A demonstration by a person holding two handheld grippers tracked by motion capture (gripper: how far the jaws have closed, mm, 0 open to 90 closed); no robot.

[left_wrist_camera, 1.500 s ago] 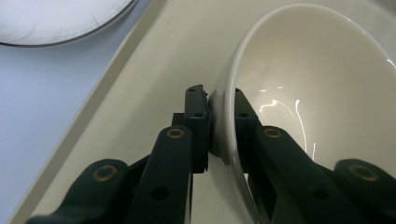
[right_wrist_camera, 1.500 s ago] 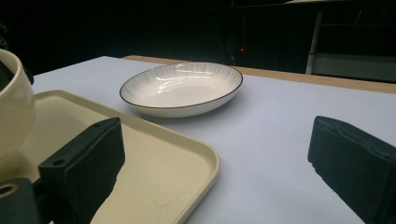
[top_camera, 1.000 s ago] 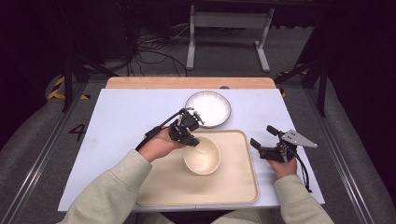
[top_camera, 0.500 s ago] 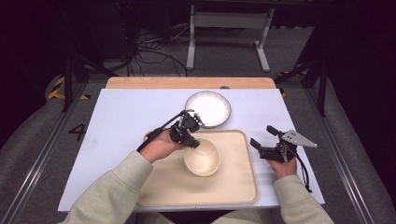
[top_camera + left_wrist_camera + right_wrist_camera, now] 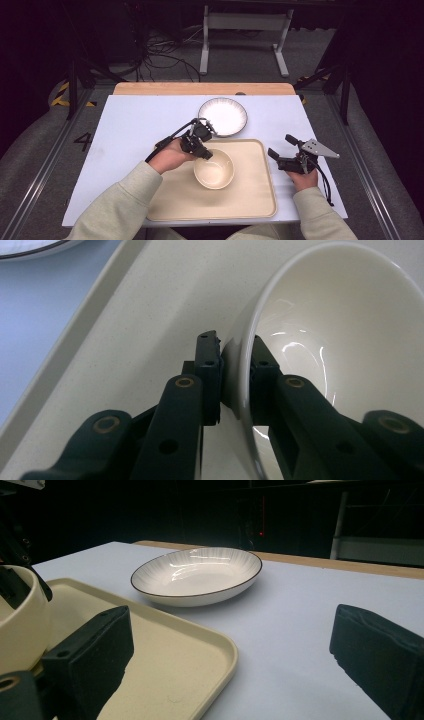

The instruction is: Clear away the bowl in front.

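Glazed ceramic is what I am judging the cream bowl (image 5: 214, 169) to be: stiff, fairly heavy for its size, slick under the pads and likely to chip if it knocks the tray (image 5: 250, 200). I am taking it by the rim, which seems the only good hold on it. My left gripper (image 5: 237, 377) is clamping that rim, one jaw against the outer wall and one inside, as the left gripper view is showing. The bowl is sitting toward the far left of the beige tray, plain, round, empty and glossy inside. Beyond the tray, a shallow white plate (image 5: 223, 116) with a dark rim line is lying on the pale blue table (image 5: 125, 125). My right gripper (image 5: 286, 150) is hovering beside the tray's right edge, jaws spread wide and holding nothing.
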